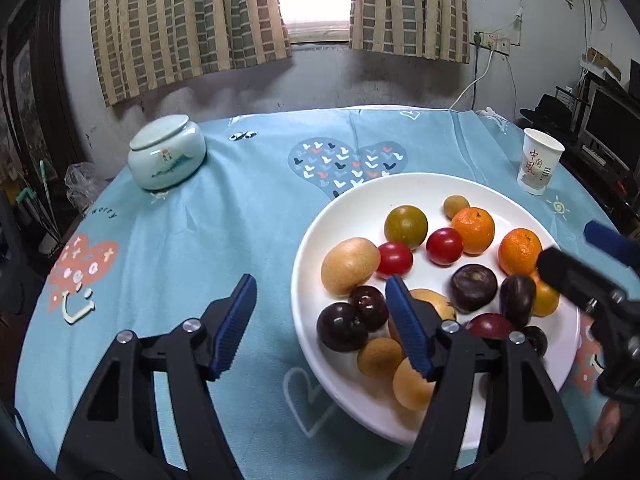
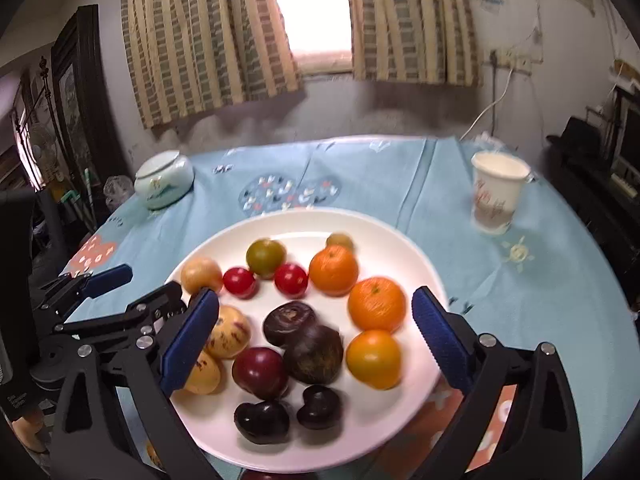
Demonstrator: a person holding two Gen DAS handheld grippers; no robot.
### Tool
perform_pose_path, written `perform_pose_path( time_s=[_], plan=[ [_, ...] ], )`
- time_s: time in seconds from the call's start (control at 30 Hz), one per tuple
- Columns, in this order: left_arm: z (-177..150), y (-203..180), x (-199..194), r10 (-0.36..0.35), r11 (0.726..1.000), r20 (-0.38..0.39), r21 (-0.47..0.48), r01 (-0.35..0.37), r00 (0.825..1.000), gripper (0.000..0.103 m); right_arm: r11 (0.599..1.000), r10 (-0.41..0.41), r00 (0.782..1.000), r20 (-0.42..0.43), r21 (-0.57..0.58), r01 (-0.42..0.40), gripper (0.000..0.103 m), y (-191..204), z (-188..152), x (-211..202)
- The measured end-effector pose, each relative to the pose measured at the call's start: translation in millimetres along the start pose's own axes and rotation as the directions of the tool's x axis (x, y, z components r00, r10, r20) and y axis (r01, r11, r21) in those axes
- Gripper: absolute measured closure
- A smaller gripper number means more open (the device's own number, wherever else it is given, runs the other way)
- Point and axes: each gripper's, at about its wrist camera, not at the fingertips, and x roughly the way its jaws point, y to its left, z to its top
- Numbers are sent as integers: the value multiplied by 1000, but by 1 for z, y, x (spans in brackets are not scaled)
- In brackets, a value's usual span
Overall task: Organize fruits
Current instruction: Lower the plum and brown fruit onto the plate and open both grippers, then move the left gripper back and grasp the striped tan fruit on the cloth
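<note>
A white plate (image 1: pixel 320 232) (image 2: pixel 400 240) sits on the blue tablecloth, loaded with several fruits. Among them are two oranges (image 1: pixel 473 230) (image 2: pixel 334 270), two red tomatoes (image 1: pixel 444 246) (image 2: pixel 291 278), a green tomato (image 1: pixel 406 226) (image 2: pixel 265 257), dark purple fruits (image 1: pixel 474 288) (image 2: pixel 314 354) and tan ones (image 1: pixel 350 266). My left gripper (image 1: pixel 322 320) (image 2: pixel 140 286) is open, straddling the plate's left rim without pressing it. My right gripper (image 2: pixel 316 340) (image 1: pixel 580 250) is open wide over the plate, one finger near the right rim, gripping nothing.
A lidded pale-green jar (image 1: pixel 166 156) (image 2: pixel 164 182) stands at the table's far left. A paper cup (image 1: pixel 538 166) (image 2: pixel 496 196) stands at the far right. A wall with curtains lies behind the table; dark furniture flanks both sides.
</note>
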Motion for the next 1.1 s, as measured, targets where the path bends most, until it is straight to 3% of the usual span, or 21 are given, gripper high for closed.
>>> perform_pose_path(
  time_s=[0.13, 0.23, 0.3, 0.47, 0.6, 0.73, 1.0, 1.1],
  plan=[
    [3, 6, -23, 18, 1000, 33, 2, -18, 999, 27, 998, 42, 991, 125, 37, -47, 5, -4, 17, -48],
    [-3, 9, -50, 37, 999, 67, 6, -38, 997, 18, 998, 61, 976, 209, 14, -66, 1, 7, 24, -93],
    [-15, 8, -63, 26, 1000, 63, 8, -26, 998, 16, 997, 69, 972, 225, 1, -72, 1, 13, 21, -111],
    [-67, -4, -71, -41, 998, -24, 49, 42, 999, 14, 993, 83, 975, 204, 62, -97, 1, 1, -24, -126],
    [-89, -23, -68, -29, 993, -63, 116, 36, 998, 14, 973, 88, 991, 102, 207, -107, 1, -31, -56, -112],
    [-95, -30, -65, -40, 990, -65, 132, 48, 997, 14, 951, 116, 991, 72, 279, -132, 1, -42, -59, -107],
    [-100, -36, -53, -87, 986, -98, 133, 100, 991, 9, 959, 115, 993, 17, 258, -115, 1, -34, -64, -100],
    [-101, -39, -54, -74, 985, -85, 152, 87, 994, 9, 960, 102, 995, 14, 263, -102, 1, -37, -65, -99]
  ],
)
